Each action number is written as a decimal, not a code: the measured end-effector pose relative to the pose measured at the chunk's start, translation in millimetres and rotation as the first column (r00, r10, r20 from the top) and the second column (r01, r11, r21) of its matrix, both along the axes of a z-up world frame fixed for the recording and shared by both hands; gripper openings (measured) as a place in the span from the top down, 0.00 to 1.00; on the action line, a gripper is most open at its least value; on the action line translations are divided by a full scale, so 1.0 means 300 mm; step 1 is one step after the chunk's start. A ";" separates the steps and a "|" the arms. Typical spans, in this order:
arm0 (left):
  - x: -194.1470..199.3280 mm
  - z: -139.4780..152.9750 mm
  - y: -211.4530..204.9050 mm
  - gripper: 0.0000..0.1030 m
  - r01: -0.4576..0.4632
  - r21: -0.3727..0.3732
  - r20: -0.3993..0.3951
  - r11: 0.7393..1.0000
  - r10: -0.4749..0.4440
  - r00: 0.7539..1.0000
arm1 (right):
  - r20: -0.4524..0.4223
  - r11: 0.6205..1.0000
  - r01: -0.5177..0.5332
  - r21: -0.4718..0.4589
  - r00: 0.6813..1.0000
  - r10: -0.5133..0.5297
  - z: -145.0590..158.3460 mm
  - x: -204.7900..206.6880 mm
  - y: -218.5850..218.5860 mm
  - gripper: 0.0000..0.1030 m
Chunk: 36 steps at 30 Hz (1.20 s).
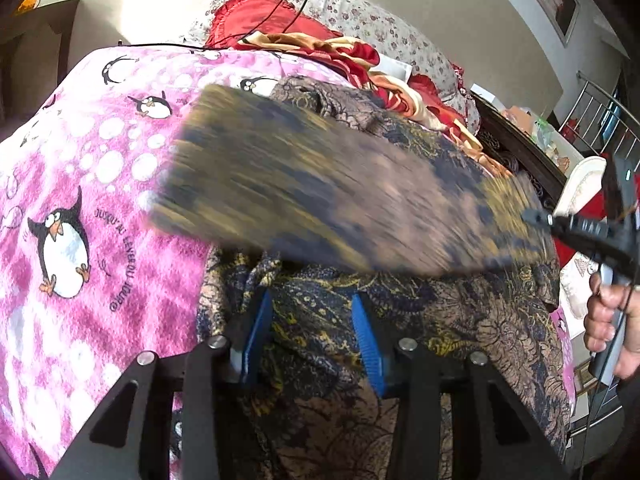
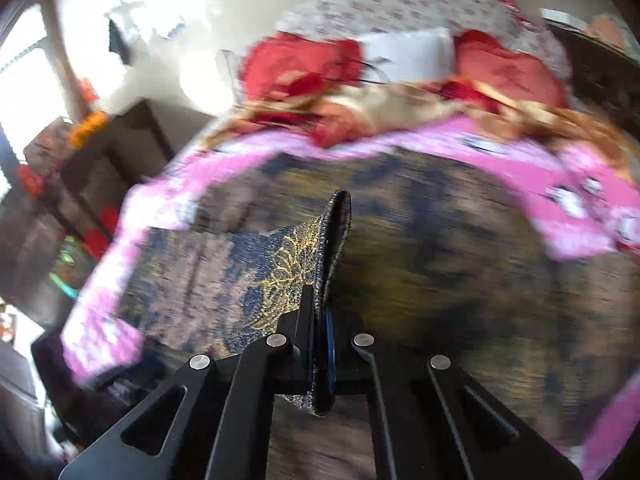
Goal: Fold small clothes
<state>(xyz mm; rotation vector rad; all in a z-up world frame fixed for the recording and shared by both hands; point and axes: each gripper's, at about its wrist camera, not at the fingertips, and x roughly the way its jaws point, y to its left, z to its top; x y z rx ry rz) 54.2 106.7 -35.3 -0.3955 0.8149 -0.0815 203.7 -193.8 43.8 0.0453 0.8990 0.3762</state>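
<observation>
One garment (image 1: pixel 460 320), dark paisley, lies on the pink bed (image 1: pixel 100 200). Its raised flap runs from 9 to 3 o'clock, pinched at 3 by the right gripper (image 2: pixel 322 344). The left gripper (image 1: pixel 316 340) stands open over cloth at 6, so the right leads.

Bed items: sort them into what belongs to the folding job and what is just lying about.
Job:
patterned garment
left hand-held gripper
right hand-held gripper

Lying about:
pink penguin blanket
red ruffled cushion
red-and-gold cloth
black cable
</observation>
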 end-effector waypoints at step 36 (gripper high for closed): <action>0.280 0.097 -0.010 0.72 -0.036 0.199 -0.025 0.979 0.042 0.999 | 0.007 0.992 0.065 -0.112 0.998 -0.065 -0.208 -0.058 -0.251 0.77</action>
